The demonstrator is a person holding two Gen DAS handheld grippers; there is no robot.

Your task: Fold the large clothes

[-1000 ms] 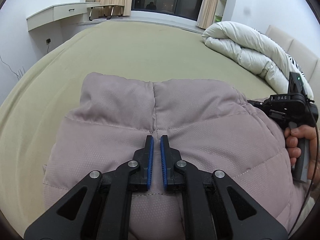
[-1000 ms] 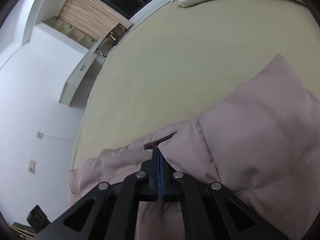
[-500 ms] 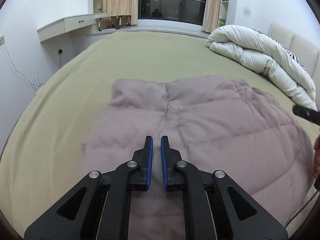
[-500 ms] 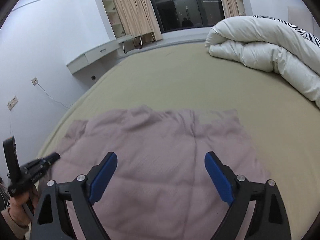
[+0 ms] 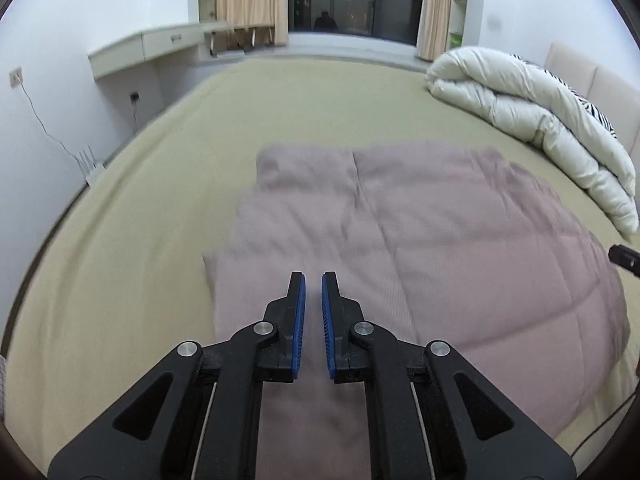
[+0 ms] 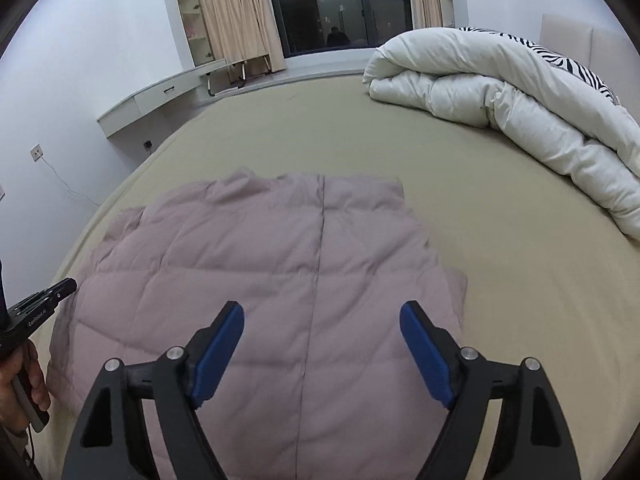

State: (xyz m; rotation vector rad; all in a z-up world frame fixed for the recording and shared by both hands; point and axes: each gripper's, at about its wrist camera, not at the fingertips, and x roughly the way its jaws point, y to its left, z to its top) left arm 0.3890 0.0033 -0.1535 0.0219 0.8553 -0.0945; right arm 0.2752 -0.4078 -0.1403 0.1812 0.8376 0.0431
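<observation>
A mauve quilted down jacket (image 5: 420, 248) lies folded and flat on the olive bed sheet (image 5: 160, 184); it also shows in the right wrist view (image 6: 272, 264). My left gripper (image 5: 313, 280) hovers above the jacket's near left part, its blue-padded jaws nearly together with a narrow gap and nothing between them. My right gripper (image 6: 322, 312) is wide open and empty above the jacket's near edge. The right gripper's tip (image 5: 624, 258) shows at the right edge of the left wrist view, and the left gripper in a hand (image 6: 36, 308) at the left edge of the right wrist view.
A rolled white duvet (image 5: 532, 120) with a zebra-print piece lies on the bed at the far right, also in the right wrist view (image 6: 500, 92). A wall desk (image 5: 148, 46) and a dark window (image 5: 352, 0) stand beyond the bed. A headboard (image 5: 592, 80) is at the right.
My right gripper let go of the jacket, opened wide and rose. My left gripper lifted up and back from the jacket, jaws unchanged. The jacket now lies flat.
</observation>
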